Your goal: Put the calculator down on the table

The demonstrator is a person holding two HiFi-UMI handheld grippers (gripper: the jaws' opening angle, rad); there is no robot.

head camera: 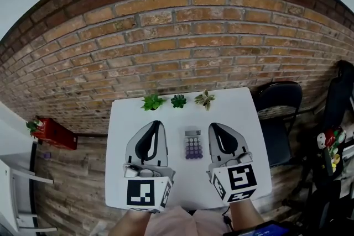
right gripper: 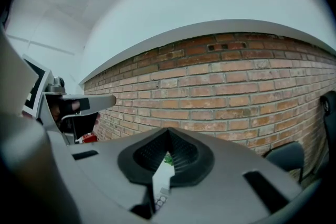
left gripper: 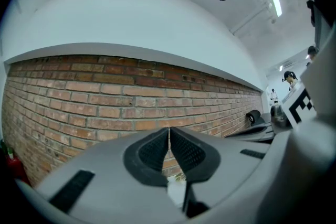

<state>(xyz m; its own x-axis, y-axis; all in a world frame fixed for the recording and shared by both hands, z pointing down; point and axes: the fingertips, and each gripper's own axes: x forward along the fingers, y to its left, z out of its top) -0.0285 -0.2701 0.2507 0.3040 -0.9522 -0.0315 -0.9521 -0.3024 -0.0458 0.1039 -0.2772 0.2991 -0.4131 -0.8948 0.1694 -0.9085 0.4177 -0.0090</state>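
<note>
Brick wall behind a white table. Left gripper and right gripper hover side by side above the table, each with jaws pressed together on nothing and pointing towards the wall. The calculator lies flat on the table between them, keys up, slightly nearer the right gripper, apparently already set down; its long axis runs parallel to both, towards three small plants at the far edge
</note>
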